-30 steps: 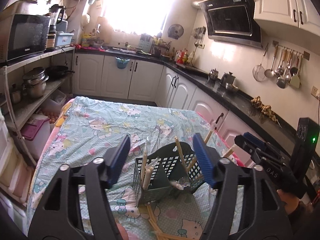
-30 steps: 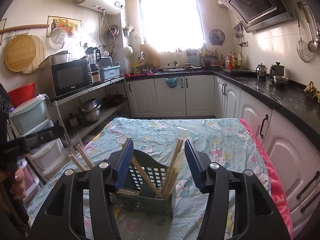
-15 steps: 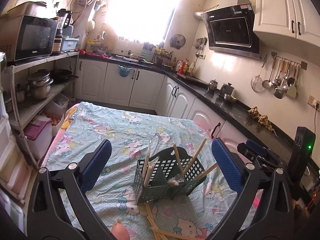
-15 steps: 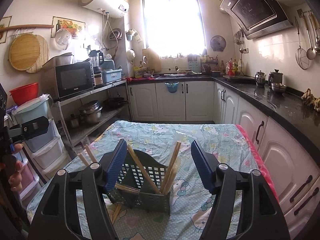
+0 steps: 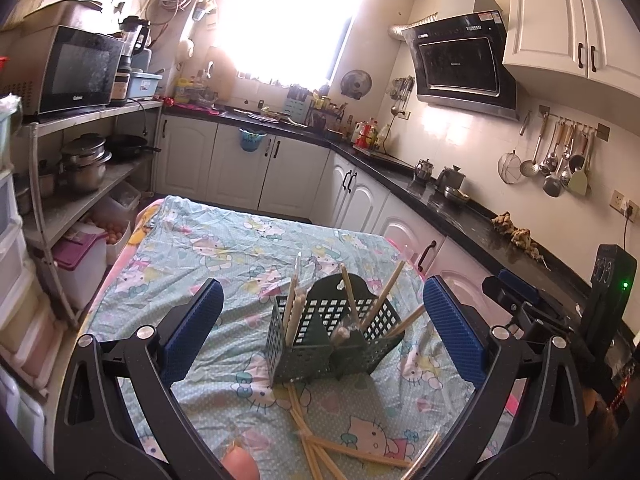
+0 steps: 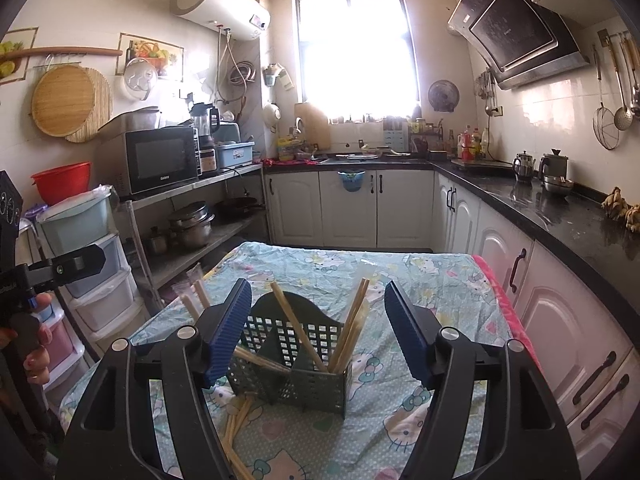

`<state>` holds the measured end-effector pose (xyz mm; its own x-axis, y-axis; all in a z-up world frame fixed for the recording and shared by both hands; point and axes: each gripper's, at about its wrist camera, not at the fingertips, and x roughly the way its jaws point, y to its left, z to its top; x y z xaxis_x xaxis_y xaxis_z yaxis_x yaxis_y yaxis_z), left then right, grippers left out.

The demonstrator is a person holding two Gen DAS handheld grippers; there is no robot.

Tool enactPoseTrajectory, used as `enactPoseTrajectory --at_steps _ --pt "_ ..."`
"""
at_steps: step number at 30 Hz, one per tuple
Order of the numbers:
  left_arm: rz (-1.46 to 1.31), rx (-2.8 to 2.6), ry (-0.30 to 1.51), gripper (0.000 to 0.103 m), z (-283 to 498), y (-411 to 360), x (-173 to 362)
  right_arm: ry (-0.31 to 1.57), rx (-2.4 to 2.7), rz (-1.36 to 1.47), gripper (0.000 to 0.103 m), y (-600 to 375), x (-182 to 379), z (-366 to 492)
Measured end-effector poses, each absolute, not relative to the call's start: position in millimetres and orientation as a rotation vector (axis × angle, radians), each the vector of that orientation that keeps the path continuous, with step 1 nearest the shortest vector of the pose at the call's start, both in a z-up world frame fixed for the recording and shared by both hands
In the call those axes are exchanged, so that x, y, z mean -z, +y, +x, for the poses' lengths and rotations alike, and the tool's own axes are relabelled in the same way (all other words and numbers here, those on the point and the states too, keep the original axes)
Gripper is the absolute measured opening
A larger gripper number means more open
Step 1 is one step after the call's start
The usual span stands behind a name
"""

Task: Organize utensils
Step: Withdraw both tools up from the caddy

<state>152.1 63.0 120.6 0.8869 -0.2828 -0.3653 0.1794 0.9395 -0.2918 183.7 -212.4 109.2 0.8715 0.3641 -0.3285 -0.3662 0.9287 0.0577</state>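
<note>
Left wrist view: our left gripper has gone from narrow to wide, empty; right gripper wide too. Chopsticks still beside caddy.

Left wrist view: the table is seen from above its near edge, facing the window wall, angled slightly rightward.
Right wrist view: the same table is seen lower and closer, facing the window squarely.
Shared: the green basket, loose chopsticks, counters and microwave are covered by both.
</note>
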Motion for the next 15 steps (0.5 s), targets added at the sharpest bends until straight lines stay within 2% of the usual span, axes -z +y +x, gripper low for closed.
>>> enactPoseTrajectory --at_steps 15 --pt "-0.259 0.215 0.468 0.092 133 67 -96 0.372 -0.422 -0.071 0.067 -205 -95 155"
